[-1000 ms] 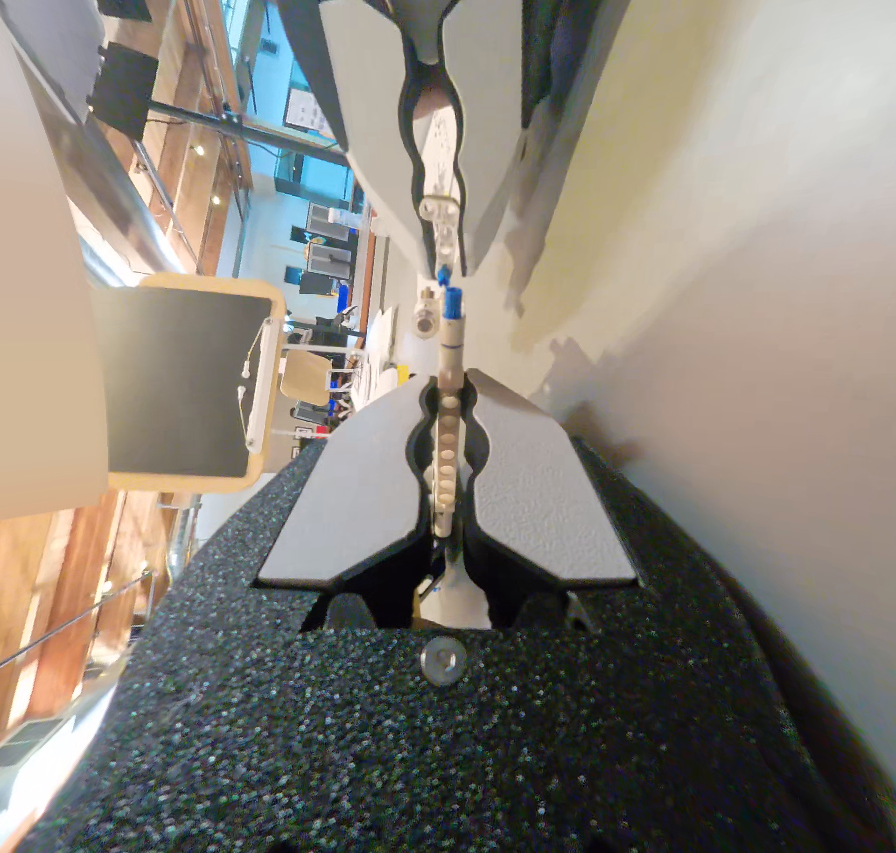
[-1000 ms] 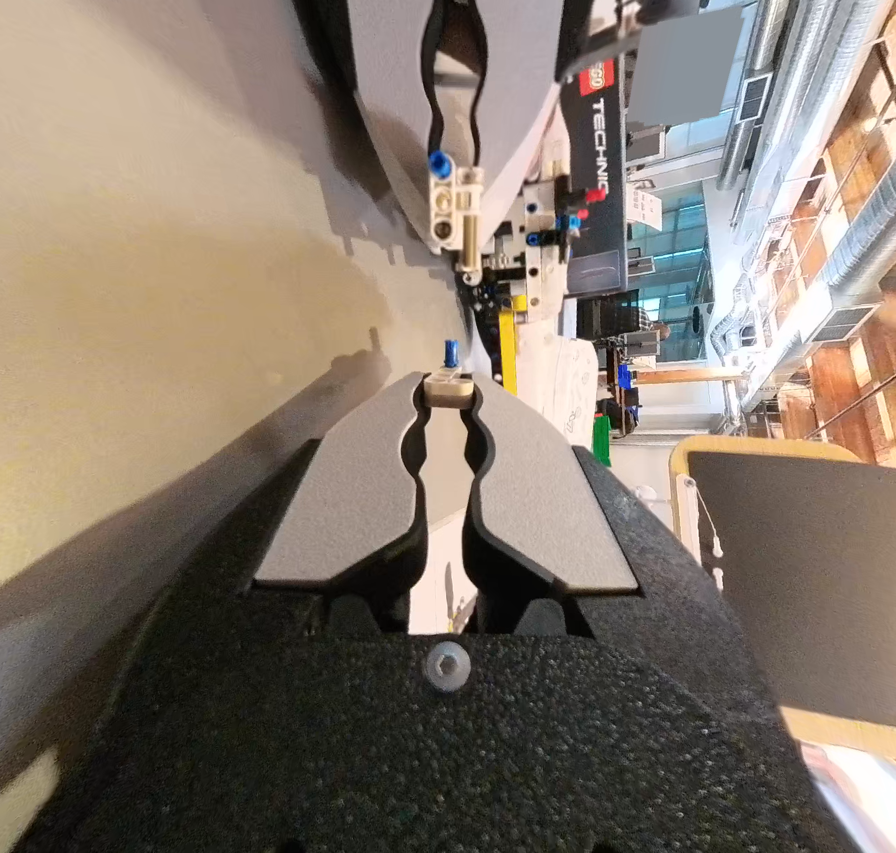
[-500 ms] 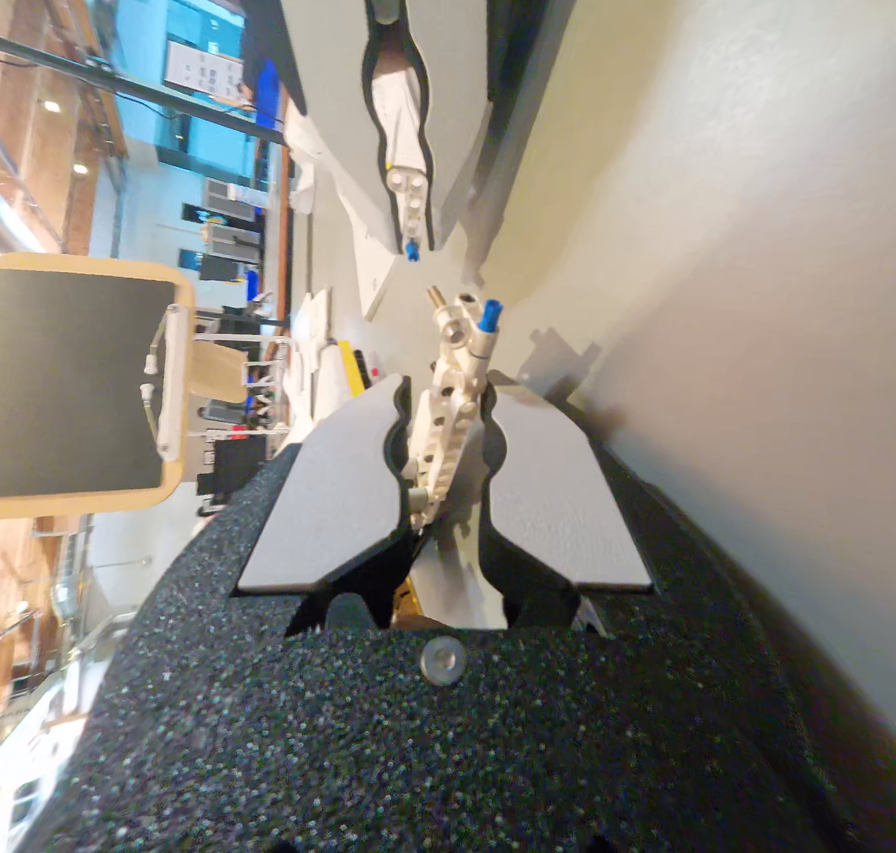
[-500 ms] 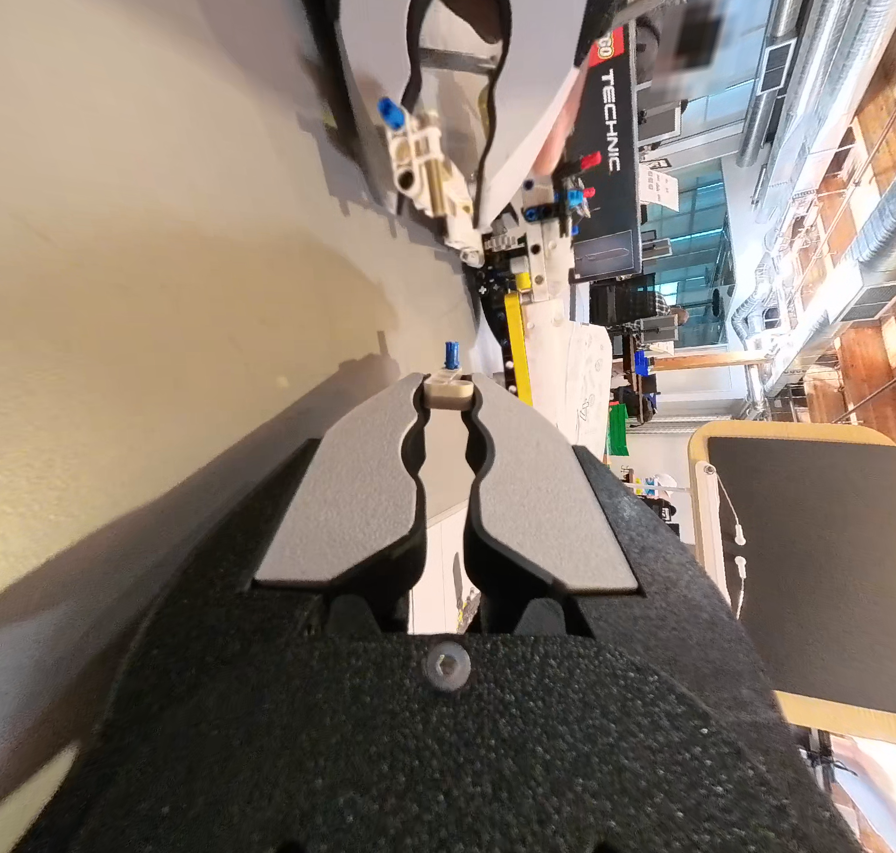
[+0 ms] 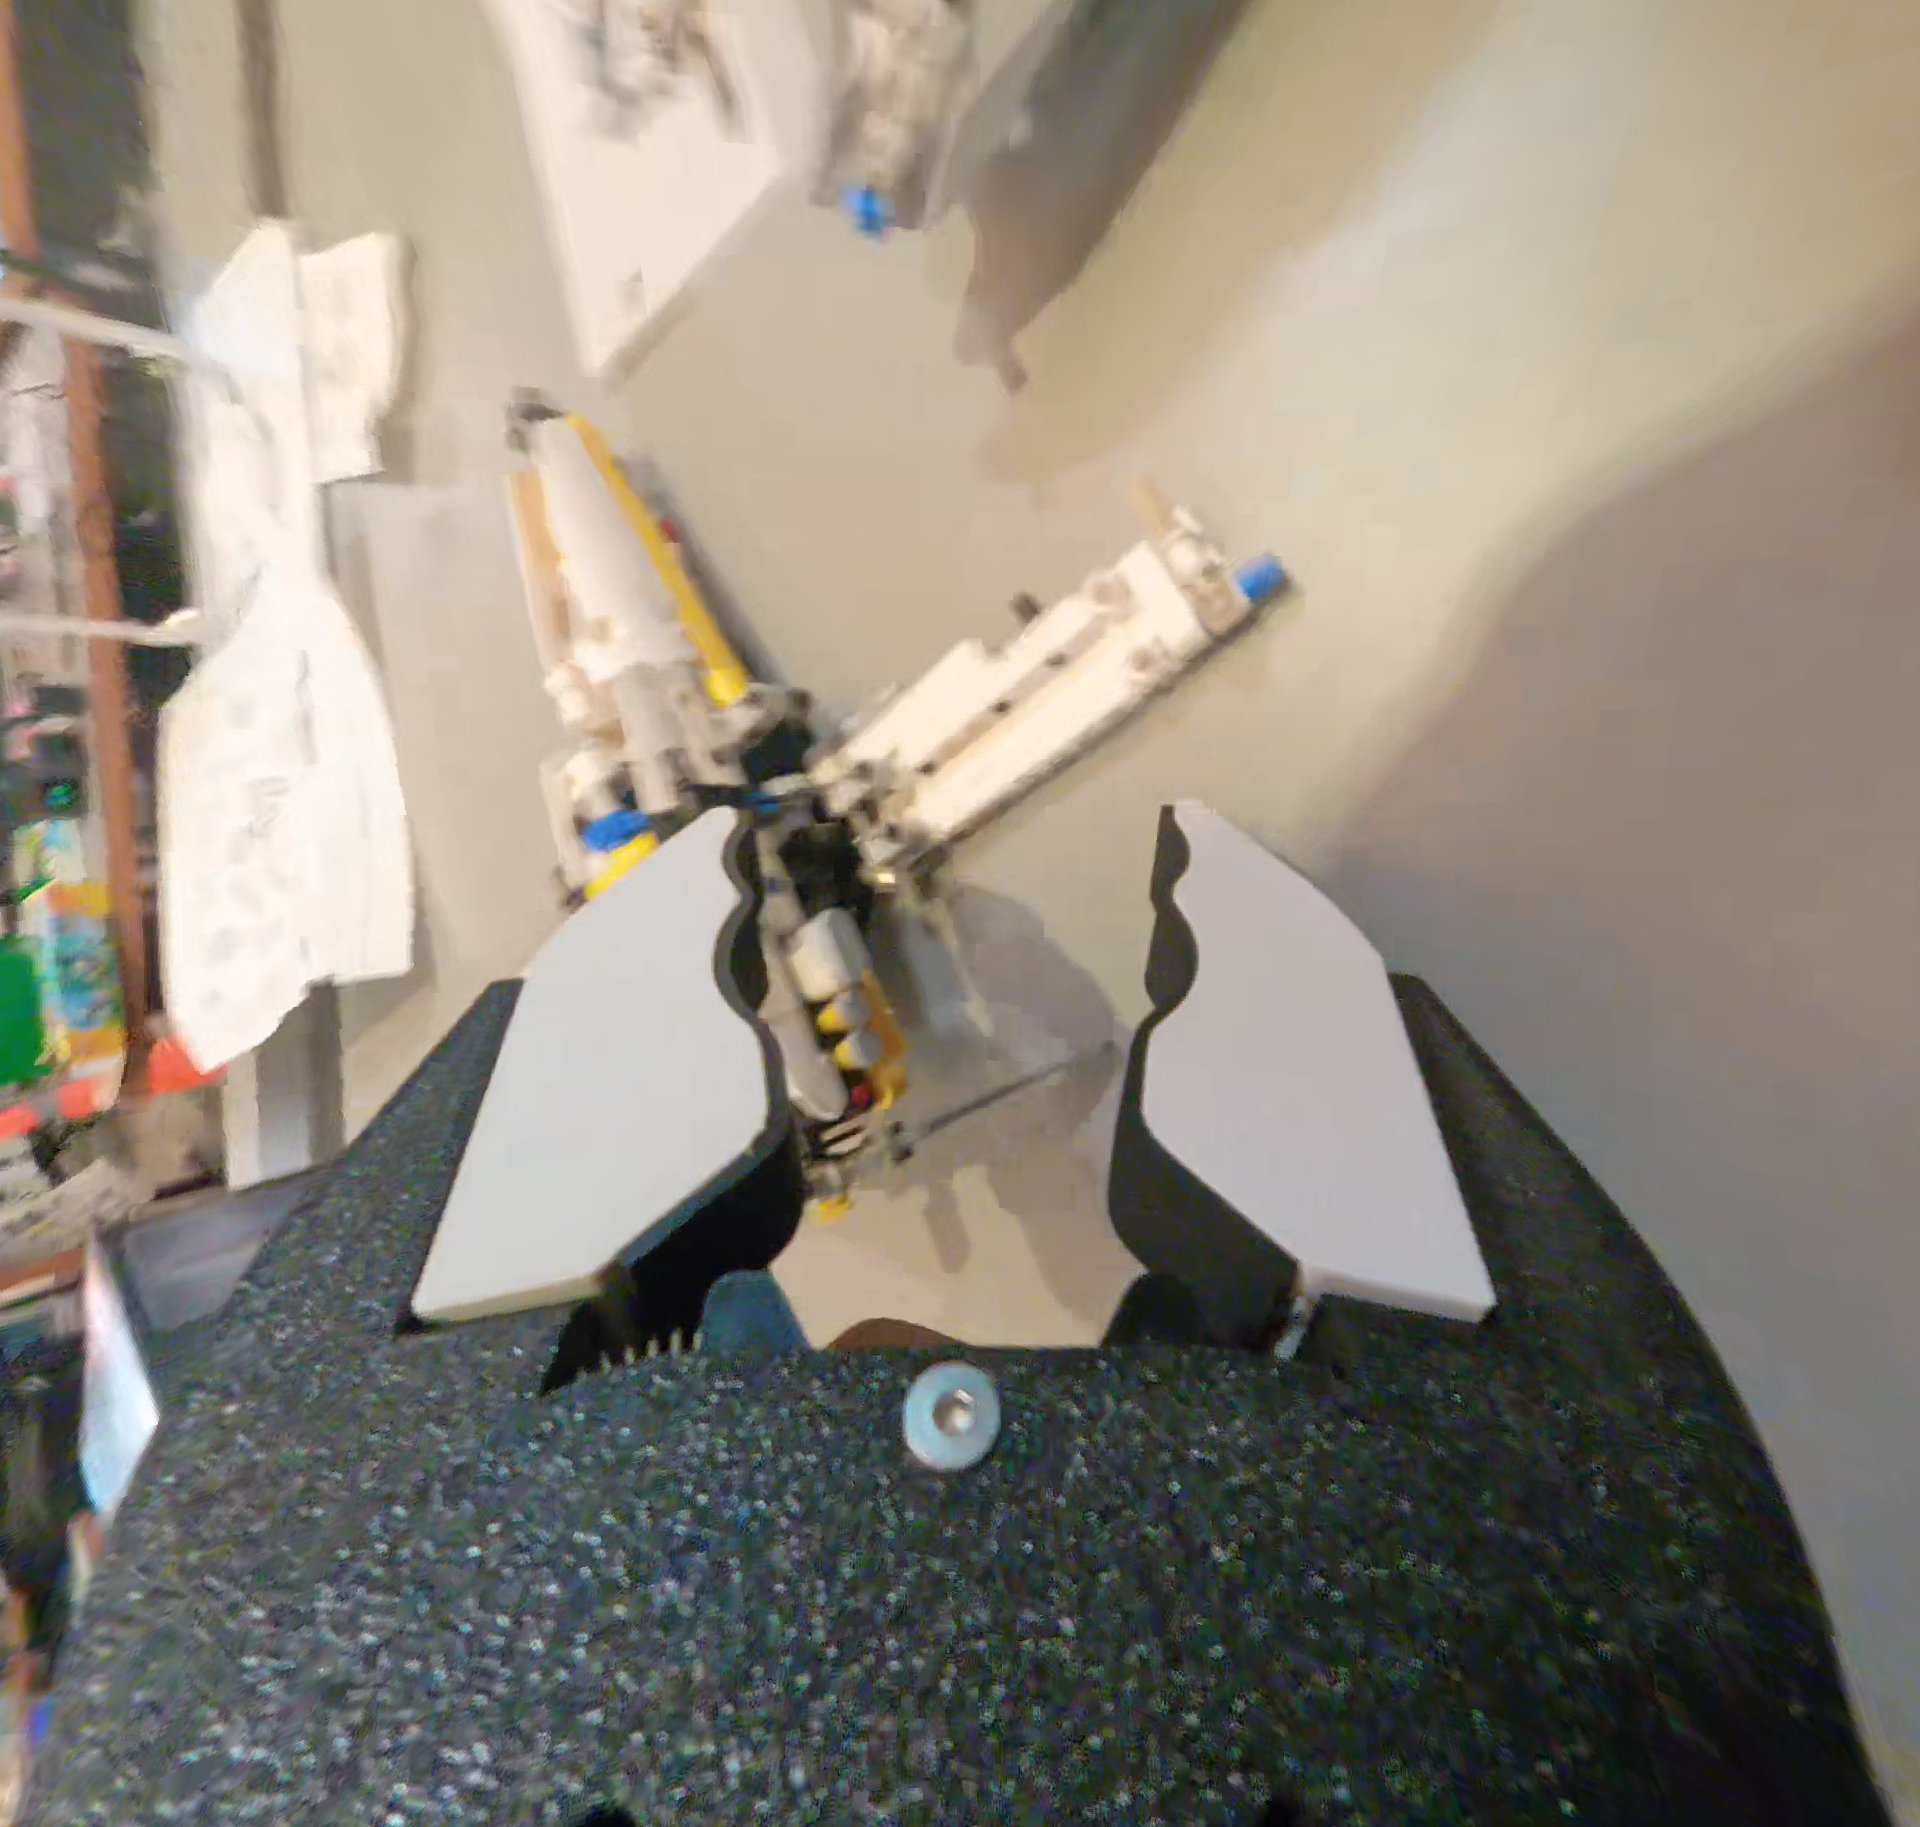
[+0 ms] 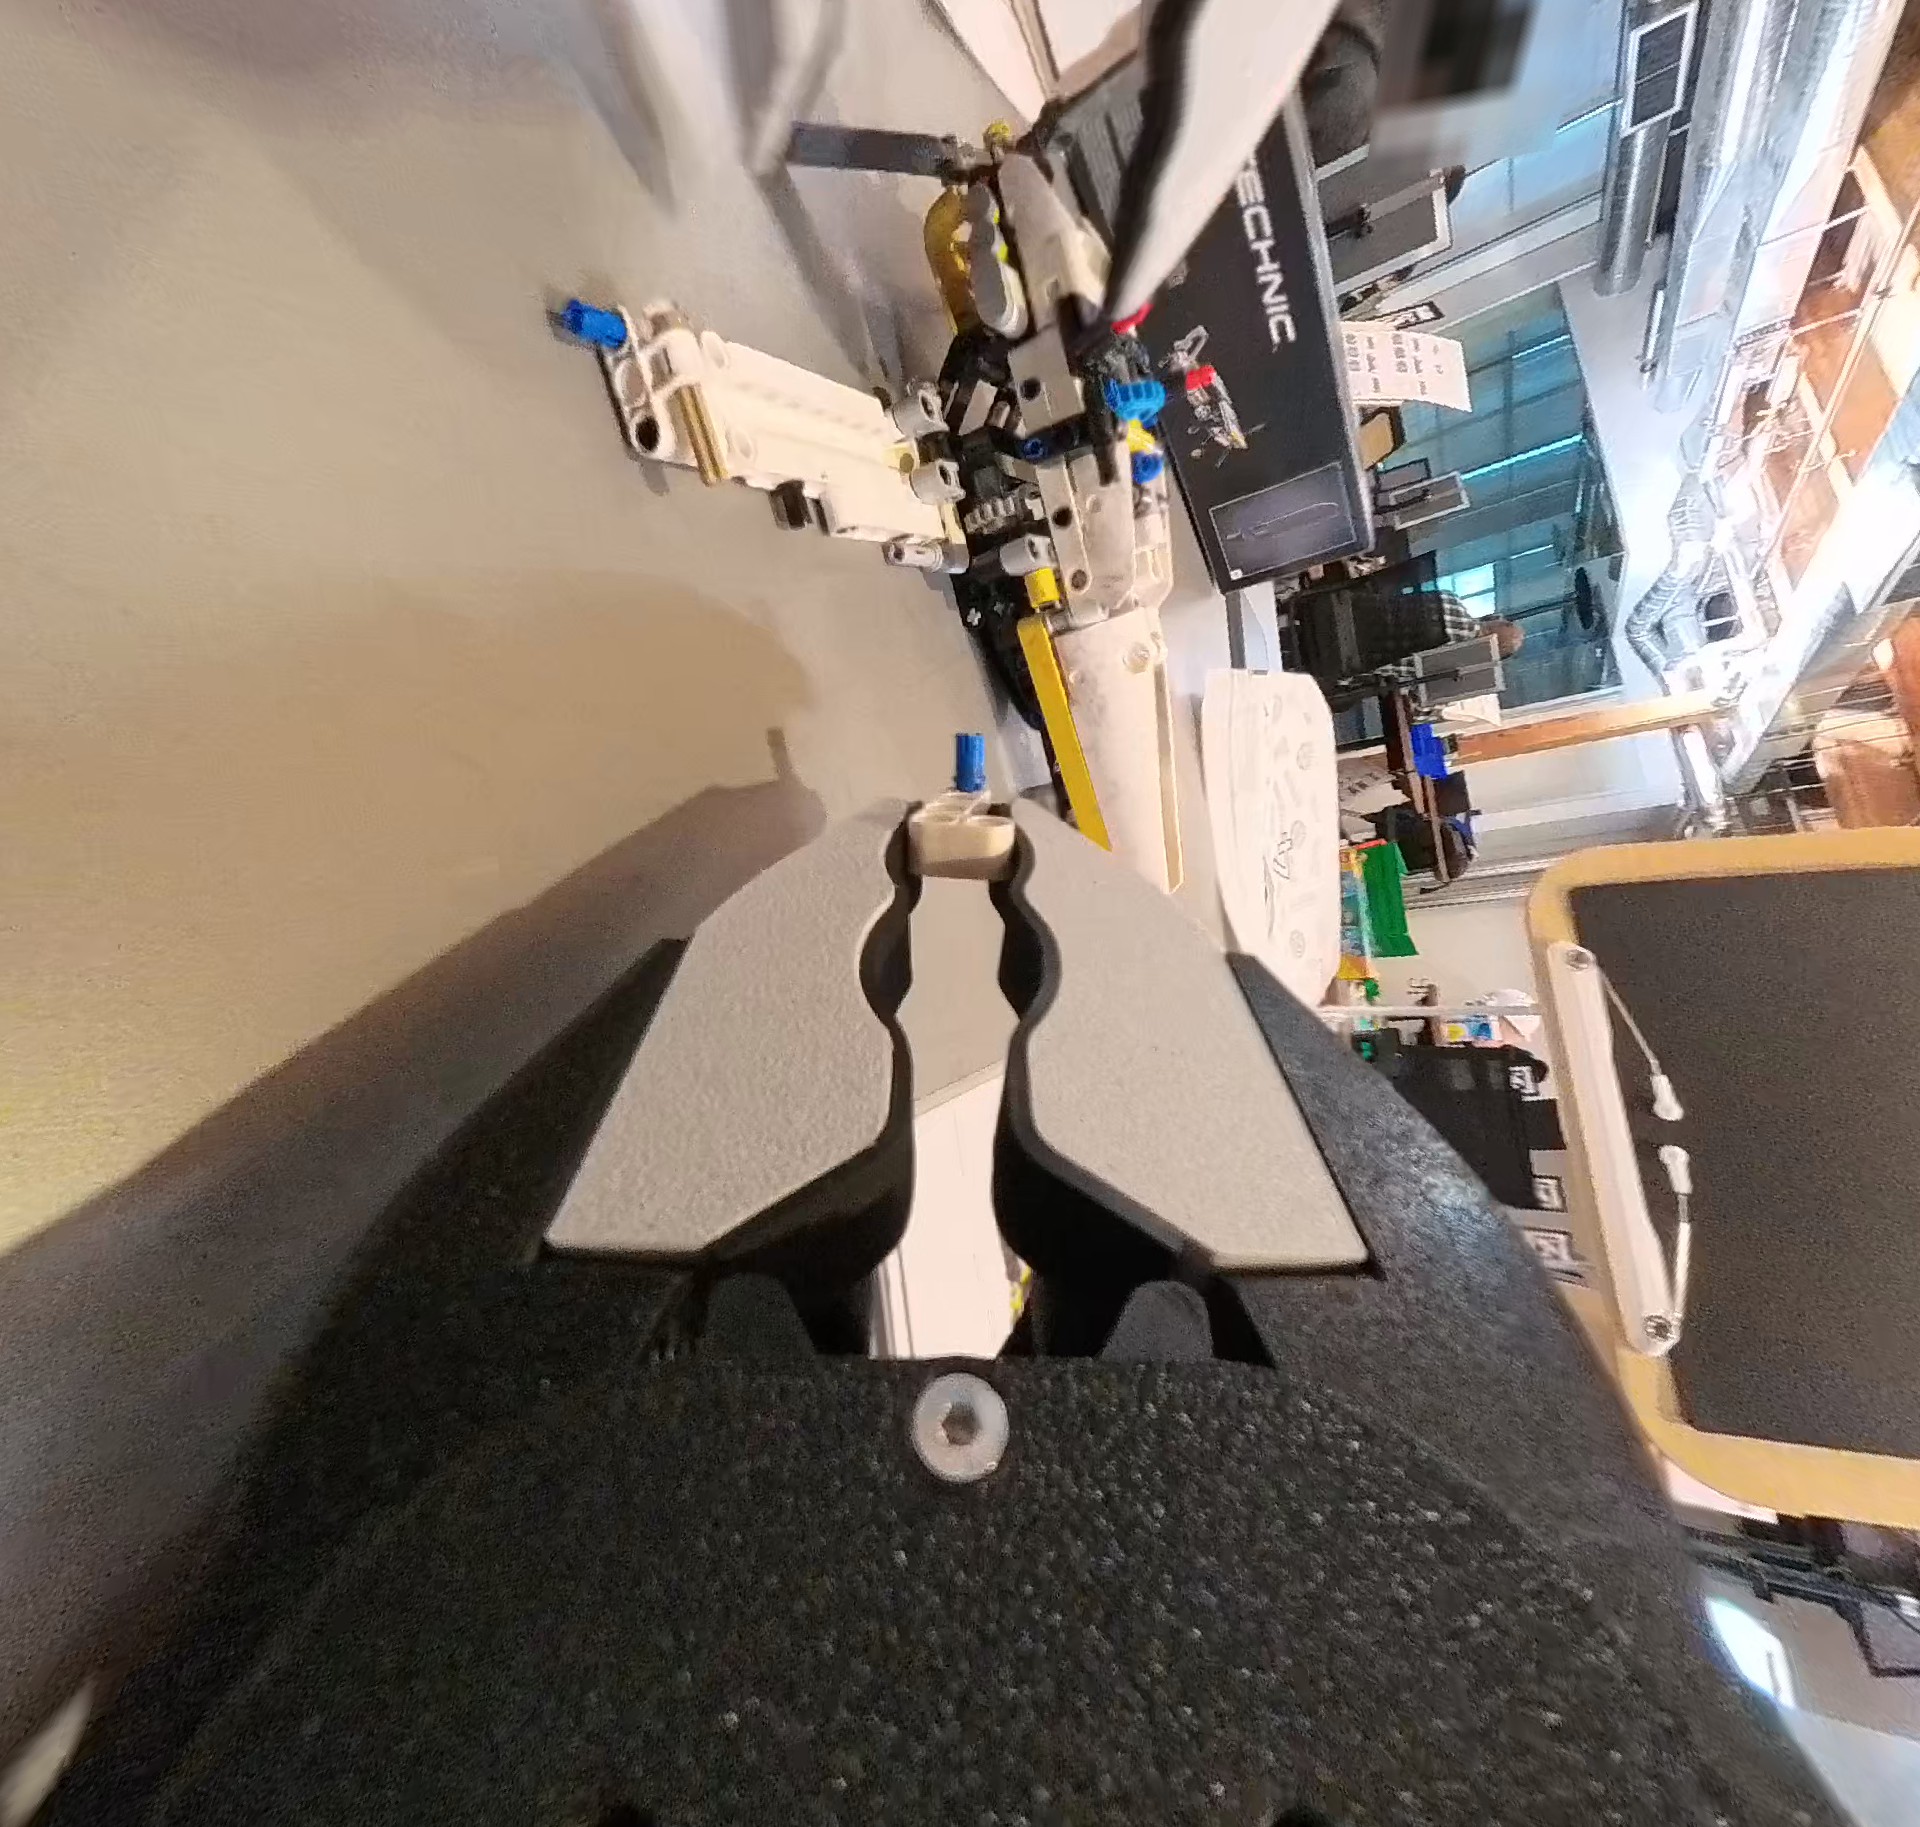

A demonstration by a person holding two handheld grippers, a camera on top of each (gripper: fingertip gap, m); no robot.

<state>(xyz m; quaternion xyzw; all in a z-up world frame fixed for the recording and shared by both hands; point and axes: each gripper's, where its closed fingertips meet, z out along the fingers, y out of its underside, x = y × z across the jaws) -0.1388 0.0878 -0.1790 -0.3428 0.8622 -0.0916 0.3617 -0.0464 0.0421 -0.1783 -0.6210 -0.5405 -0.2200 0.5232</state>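
My left gripper (image 5: 951, 832) is open wide over the grey table (image 5: 1558, 427) and holds nothing. A white brick-built model (image 5: 603, 572) with yellow and black parts lies under and just past its left finger (image 5: 623, 998). The model's long white beam arm (image 5: 1039, 686), tipped with a blue pin (image 5: 1260, 577), stretches to the right. My right gripper (image 6: 961, 842) is shut on a small white beam piece (image 6: 961, 839) with a blue pin (image 6: 968, 759) sticking out of it. The right wrist view shows the model (image 6: 1049, 489) farther off, below my left gripper (image 6: 1205, 63). The left wrist view shows the right gripper (image 5: 1039, 167) blurred at the top.
A black box (image 6: 1278, 395) stands behind the model. White instruction sheets (image 5: 644, 115) and clear plastic bags (image 5: 281, 738) lie on the table beside it. A chair with a black seat and wooden rim (image 6: 1745, 1154) is at the right. The left gripper's tips are roughly 11 centimetres from the right gripper's.
My left gripper opened and let go of the model's white beam arm, which now rests on the table, and the gripper swung away. My right gripper kept hold of its small white piece.
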